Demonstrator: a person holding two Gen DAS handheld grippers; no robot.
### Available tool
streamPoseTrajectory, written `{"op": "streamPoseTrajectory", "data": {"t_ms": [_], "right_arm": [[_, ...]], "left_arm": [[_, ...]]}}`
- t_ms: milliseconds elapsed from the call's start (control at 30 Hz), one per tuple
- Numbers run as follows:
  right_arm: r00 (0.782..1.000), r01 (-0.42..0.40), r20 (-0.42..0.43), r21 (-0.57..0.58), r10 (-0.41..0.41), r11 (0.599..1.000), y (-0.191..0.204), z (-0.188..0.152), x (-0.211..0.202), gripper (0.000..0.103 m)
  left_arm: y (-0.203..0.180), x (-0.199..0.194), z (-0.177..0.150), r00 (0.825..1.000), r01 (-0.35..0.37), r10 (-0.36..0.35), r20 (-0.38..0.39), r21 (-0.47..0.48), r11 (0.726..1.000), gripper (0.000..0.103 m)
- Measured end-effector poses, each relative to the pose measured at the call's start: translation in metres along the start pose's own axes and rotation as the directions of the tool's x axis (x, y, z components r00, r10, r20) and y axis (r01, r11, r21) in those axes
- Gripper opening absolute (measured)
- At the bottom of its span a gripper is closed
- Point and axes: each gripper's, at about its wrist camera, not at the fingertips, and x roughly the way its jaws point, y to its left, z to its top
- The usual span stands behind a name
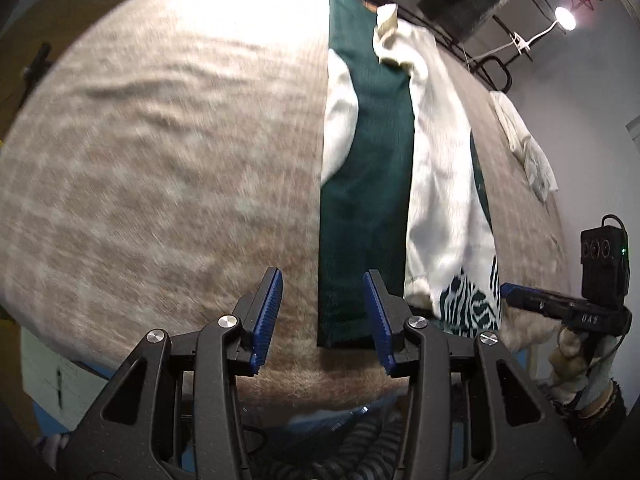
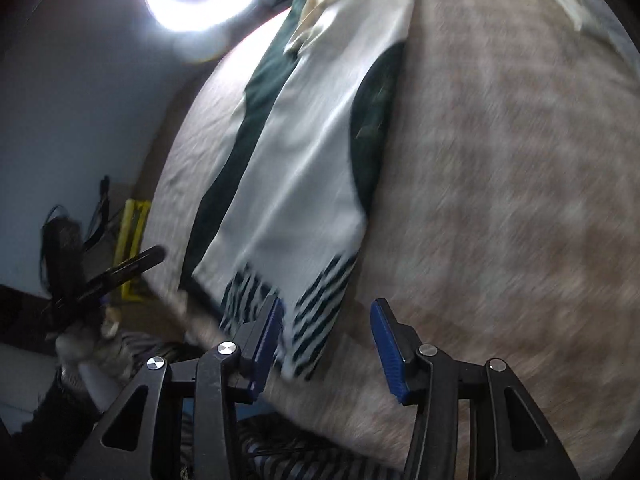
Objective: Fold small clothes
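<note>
Two claws logged, both gaping, nothing gripped | left claw (image 1: 322, 316) | right claw (image 2: 326, 336) | green-and-white garment (image 1: 400, 168) was laid flat on the beige-covered worktop (image 1: 160, 160), long axis running straight away from both claws | striped hem (image 2: 316, 312) was found nearest, just ahead of the right claw | second pale garment (image 1: 524, 148) was noted well apart.
</note>
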Motion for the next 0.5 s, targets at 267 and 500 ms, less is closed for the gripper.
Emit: {"op": "streamPoseTrajectory", "data": {"t_ms": [267,500], "right_arm": [[0.997,-0.051,-0.054,-0.023,0.049,0.998,0.001,-0.011,0.016,0.006],[0.987,-0.156,-0.029,0.022,0.157,0.988,-0.007,-0.016,0.008,0.000]], "left_arm": [[0.010,0.010,-0.003,0.998,0.048,-0.050,-0.028,-0.046,0.998,0.041],[-0.001,0.018,-0.001,0.993,0.108,-0.108,-0.055,0.004,0.994,0.001]]}}
